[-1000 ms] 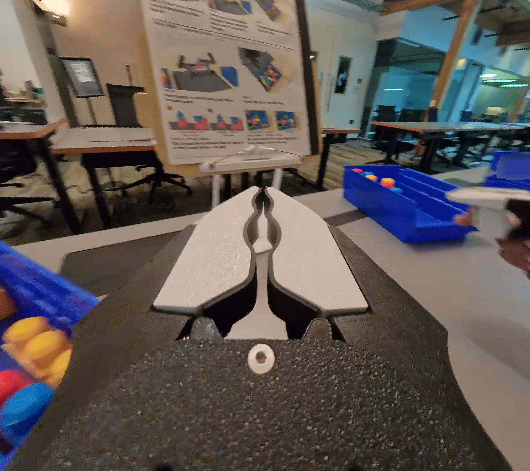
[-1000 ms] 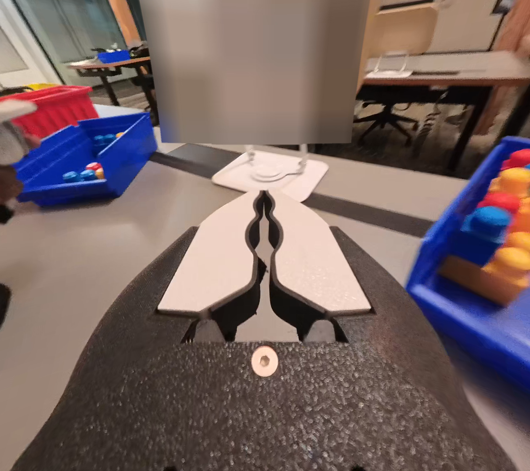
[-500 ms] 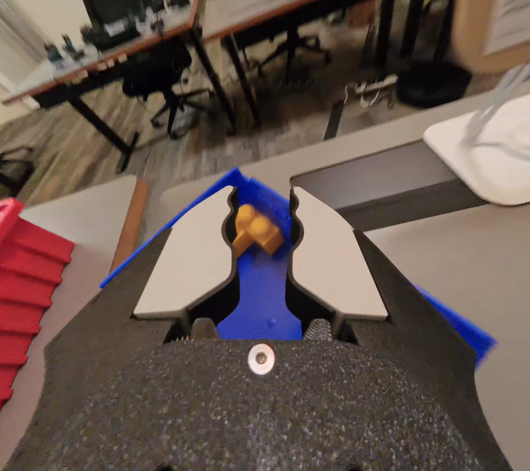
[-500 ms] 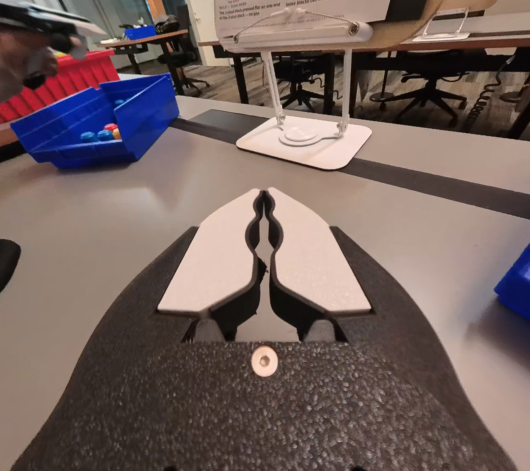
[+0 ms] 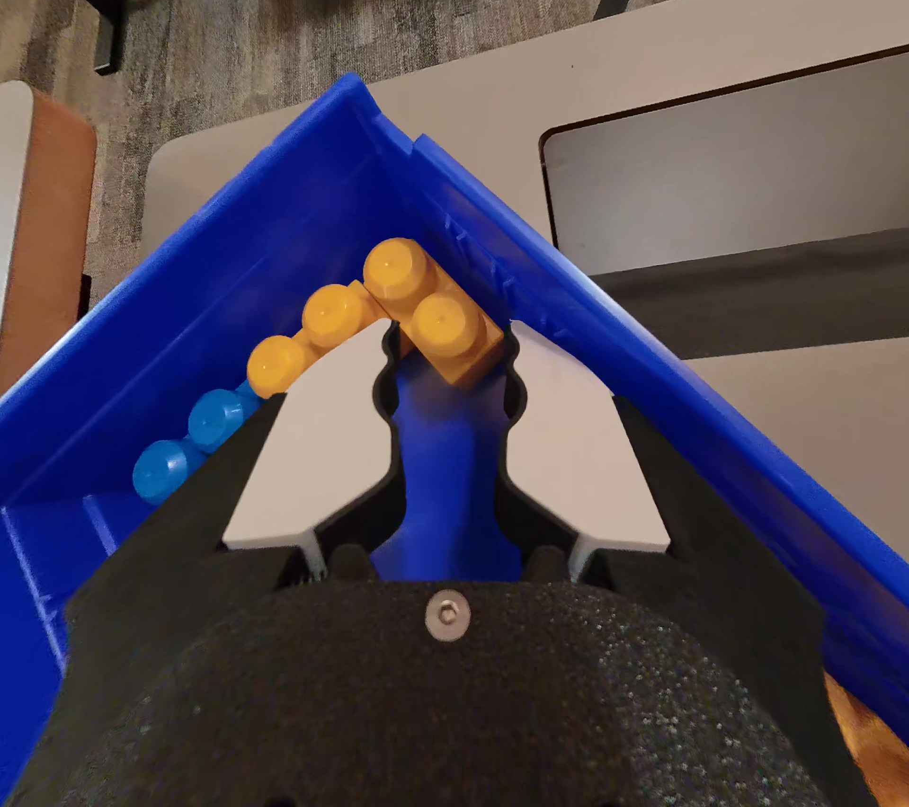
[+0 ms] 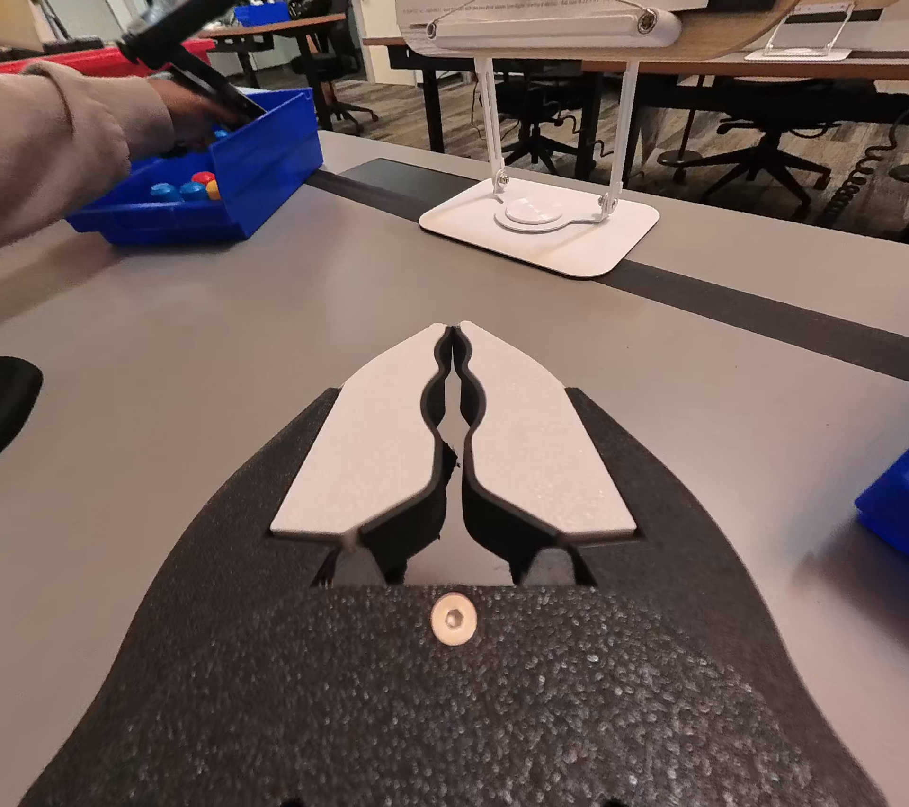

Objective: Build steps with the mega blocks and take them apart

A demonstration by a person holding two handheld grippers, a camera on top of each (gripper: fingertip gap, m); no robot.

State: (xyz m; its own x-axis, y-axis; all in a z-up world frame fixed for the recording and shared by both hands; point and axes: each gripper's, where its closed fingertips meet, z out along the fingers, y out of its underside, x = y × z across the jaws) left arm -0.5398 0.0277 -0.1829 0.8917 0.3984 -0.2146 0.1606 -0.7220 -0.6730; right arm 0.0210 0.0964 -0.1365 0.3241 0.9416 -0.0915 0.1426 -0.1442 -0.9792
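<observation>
In the left wrist view my left gripper (image 5: 450, 331) is open and reaches down into the far corner of a blue bin (image 5: 565, 291). Its fingertips straddle the near end of an orange two-stud block (image 5: 433, 316) that lies against the bin wall. A second orange two-stud block (image 5: 305, 341) and a blue two-stud block (image 5: 192, 444) lie in a row to its left. In the right wrist view my right gripper (image 6: 453, 327) is shut and empty, low over the grey table (image 6: 246, 341). That view shows the left gripper (image 6: 196, 46) over the bin (image 6: 265, 173), held by a hand.
A white stand base (image 6: 541, 223) holding a poster board stands on the table beyond the right gripper. More blocks (image 6: 189, 191) lie in the left bin. A second blue bin (image 6: 885, 508) is at the right edge. A red bin (image 6: 98, 60) sits behind the left bin. My hands' fingertips stand some 55 centimeters from each other.
My left gripper has swung left from facing the poster, tilted down into the blue bin and opened around the orange block. The right gripper has turned left and stayed shut.
</observation>
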